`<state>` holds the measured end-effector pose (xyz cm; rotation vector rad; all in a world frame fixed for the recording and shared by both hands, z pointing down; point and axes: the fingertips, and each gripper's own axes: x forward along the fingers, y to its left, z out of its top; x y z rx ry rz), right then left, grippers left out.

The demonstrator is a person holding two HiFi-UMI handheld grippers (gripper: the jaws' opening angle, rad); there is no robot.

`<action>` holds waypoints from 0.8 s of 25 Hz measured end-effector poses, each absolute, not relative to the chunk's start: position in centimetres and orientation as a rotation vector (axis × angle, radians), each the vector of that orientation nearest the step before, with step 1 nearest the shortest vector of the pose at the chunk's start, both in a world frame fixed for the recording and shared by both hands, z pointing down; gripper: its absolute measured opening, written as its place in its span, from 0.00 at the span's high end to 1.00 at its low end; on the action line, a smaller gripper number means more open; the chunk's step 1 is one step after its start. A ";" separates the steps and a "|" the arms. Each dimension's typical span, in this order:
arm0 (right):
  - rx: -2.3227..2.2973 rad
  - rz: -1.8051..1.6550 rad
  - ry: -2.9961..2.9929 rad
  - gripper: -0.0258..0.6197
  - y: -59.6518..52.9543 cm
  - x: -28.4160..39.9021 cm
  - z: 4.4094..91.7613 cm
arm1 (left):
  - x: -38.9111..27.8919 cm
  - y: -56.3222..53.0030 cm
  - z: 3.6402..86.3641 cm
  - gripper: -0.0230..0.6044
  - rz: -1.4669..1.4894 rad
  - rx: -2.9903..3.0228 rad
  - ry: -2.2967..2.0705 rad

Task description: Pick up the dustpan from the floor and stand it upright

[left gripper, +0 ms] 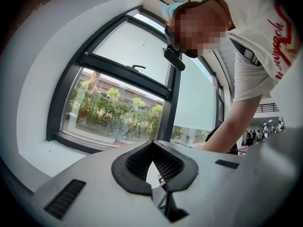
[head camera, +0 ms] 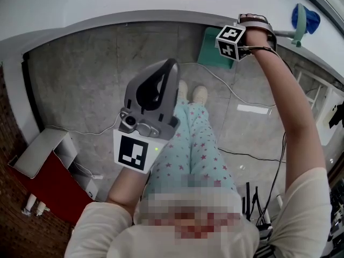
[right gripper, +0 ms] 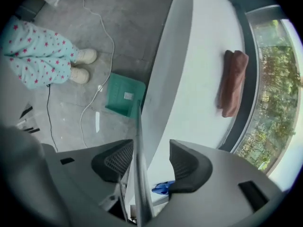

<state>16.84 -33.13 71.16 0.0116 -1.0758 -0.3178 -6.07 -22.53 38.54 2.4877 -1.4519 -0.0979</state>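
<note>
The green dustpan (right gripper: pixel 124 95) rests on the grey floor against the foot of the white ledge (right gripper: pixel 203 65); the head view shows the dustpan (head camera: pixel 214 48) at top centre. Its thin grey handle (right gripper: pixel 140 169) rises between the jaws of my right gripper (right gripper: pixel 151 162), close beside the left pad with a gap to the right pad, so the jaws stand open around it. In the head view only this gripper's marker cube (head camera: pixel 231 41) and the hand show. My left gripper (head camera: pixel 165 67) is held up mid-frame, shut and empty, pointing at the window (left gripper: pixel 123 93).
A brown cloth (right gripper: pixel 233 82) lies on the ledge, and a blue item (head camera: pixel 304 18) sits at its right end. A white cable (head camera: pixel 228 87) crosses the floor near the person's shoes (head camera: pixel 192 93). Red and white boxes (head camera: pixel 45 168) stand at the left.
</note>
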 end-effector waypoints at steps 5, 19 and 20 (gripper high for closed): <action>0.052 -0.393 -1.176 0.55 -33.5 13.5 69.3 | -5.8 -23.0 37.7 0.93 -0.107 2.498 -1.445; 0.503 -0.607 -1.659 0.52 -35.8 4.0 58.4 | -4.8 -23.3 35.1 0.93 -0.104 2.553 -1.404; 0.580 -0.591 -1.690 0.52 -35.9 4.0 57.1 | -4.6 -23.4 34.8 0.93 -0.105 2.559 -1.405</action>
